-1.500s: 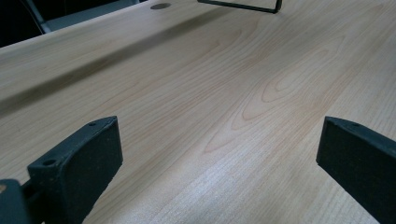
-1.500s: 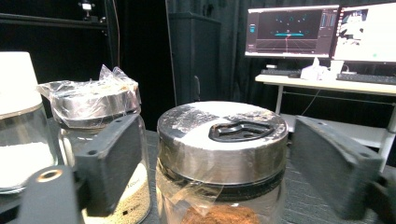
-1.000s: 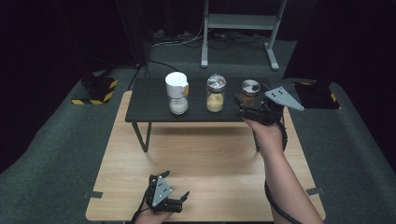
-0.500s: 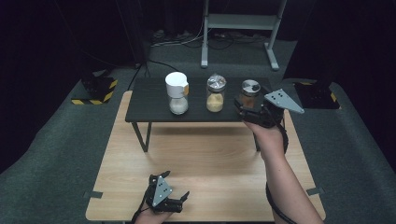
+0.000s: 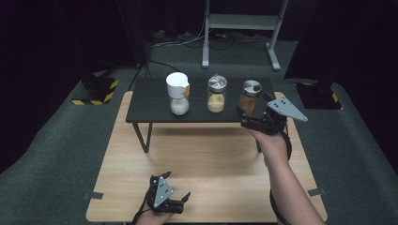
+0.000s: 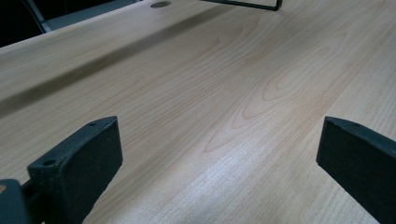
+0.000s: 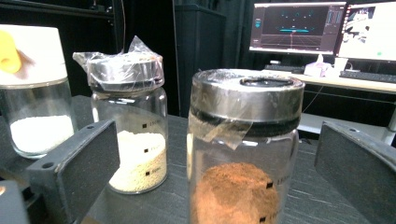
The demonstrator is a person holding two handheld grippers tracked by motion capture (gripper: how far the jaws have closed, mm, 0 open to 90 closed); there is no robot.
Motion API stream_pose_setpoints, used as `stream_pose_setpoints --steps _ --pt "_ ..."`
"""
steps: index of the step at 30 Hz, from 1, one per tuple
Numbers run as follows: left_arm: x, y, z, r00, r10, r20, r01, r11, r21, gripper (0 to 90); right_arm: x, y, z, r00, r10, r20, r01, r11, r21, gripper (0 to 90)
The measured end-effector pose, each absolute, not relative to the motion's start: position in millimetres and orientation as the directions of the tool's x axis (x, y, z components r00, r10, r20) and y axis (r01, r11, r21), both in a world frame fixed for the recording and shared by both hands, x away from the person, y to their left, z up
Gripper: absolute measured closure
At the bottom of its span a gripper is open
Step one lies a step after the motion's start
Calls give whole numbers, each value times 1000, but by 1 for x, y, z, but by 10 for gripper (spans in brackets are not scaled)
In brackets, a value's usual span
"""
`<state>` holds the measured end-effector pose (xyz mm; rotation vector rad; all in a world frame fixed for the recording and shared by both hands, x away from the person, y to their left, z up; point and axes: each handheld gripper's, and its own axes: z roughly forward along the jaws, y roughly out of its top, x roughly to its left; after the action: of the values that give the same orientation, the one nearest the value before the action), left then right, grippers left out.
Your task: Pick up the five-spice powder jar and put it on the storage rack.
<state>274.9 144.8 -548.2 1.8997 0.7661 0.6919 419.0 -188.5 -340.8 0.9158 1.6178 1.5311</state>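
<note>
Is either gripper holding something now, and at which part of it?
Nothing is held. The right gripper is open, its jaws either side of the brown jar without touching. The left gripper is open over the table.

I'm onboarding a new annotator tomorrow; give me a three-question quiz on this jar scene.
1. True or false: the right gripper is shut on the metal-lidded glass jar of brown powder.
2. Multiple choice: which jar stands at the left end of the black raised shelf in the high view? A) white-capped glass jar of white powder B) foil-lidded glass jar of pale yellow granules C) the brown powder jar
3. Fill in: the left gripper hovers open over the light ___ table.

Key: 1 false, its jaws stand open on either side of the jar; 2 A; 3 wooden.
</note>
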Motion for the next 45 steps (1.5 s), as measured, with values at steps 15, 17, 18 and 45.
stream_pose_setpoints --steps 15,17,18,45 --pt "274 145 -548 635 759 146 219 -358 908 6 403 -190 -346 -497 866 -53 6 64 998 0" --pt "274 144 -548 636 757 149 219 -362 906 6 400 -189 -345 -495 867 -56 4 67 998 0" --pt "274 144 -548 638 756 149 219 -364 905 6 398 -189 -346 -497 866 -58 2 68 998 0" --pt "273 143 -548 644 746 168 205 -380 902 6 360 -194 -381 -506 857 -93 23 121 992 0"
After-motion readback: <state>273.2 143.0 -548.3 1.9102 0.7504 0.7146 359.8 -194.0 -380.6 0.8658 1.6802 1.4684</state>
